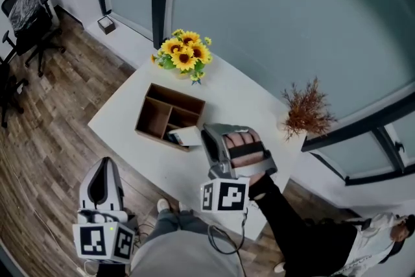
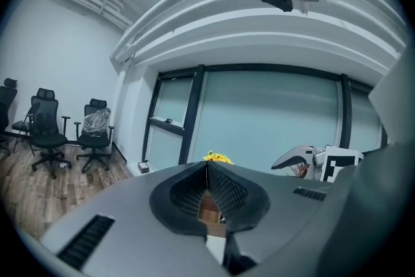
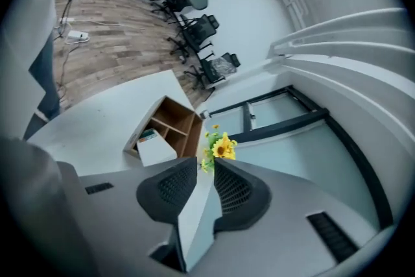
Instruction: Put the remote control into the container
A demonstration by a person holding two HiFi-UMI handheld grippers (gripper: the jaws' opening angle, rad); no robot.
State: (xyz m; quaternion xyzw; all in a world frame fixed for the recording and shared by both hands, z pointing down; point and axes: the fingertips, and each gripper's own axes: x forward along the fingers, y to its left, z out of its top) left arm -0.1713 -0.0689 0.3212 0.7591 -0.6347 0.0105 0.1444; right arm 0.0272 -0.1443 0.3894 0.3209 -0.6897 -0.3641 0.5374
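A wooden container [image 1: 155, 115] with several compartments stands on the white table [image 1: 123, 117]. A white flat remote control [image 1: 185, 136] lies in its near right compartment, one end over the front rim; it also shows as the white remote control [image 3: 155, 151] in the right gripper view, with a small dark item [image 3: 148, 135] beside it. My right gripper [image 1: 211, 133] hovers just right of the container, tips toward it. Its jaws stand a little apart with nothing between them [image 3: 206, 165]. My left gripper [image 1: 104, 165] hangs off the table's near left edge, shut and empty [image 2: 207, 168].
A pot of sunflowers [image 1: 185, 55] stands behind the container and a dried brown plant [image 1: 306, 110] at the table's right corner. A glass wall runs along the far side. Office chairs [image 1: 26, 16] stand on the wooden floor at left.
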